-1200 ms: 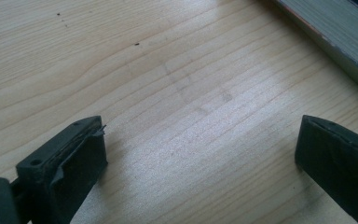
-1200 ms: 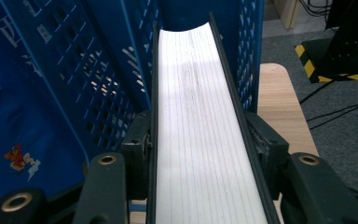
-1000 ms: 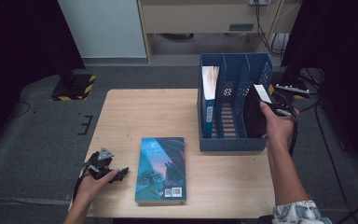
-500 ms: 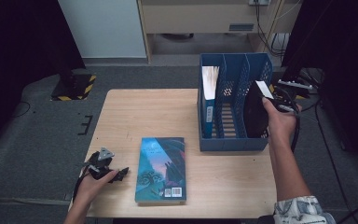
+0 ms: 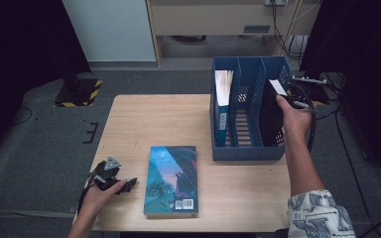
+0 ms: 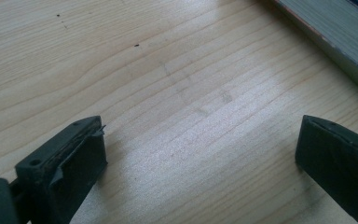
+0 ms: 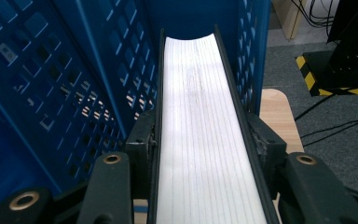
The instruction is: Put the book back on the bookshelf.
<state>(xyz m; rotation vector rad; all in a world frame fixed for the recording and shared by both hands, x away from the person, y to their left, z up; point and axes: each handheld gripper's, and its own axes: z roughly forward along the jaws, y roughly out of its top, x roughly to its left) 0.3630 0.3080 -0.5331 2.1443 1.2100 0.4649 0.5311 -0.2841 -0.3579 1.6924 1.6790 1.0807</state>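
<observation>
Black book goes into blue file rack

Right gripper [image 7: 200, 140] clamps the black book [image 7: 205, 130] in the rack [image 5: 238, 148], at three o'clock; left gripper [image 6: 200, 158] gapes wide over the table [image 6: 168, 93].

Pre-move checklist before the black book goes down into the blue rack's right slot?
1. Right claw clamped on black book: ok, pads press both covers.
2. Book lined up with the right slot of the blue rack: ok, it stands upright within the slot walls.
3. Slot free below the book: cannot tell, the bottom is hidden.
4. Left claw out of the way: ok, open, low over the table at its near-left corner.
5. Teal book away from the rack: ok, flat on the table.
6. Upright book in the left slot: ok, apart.
</observation>
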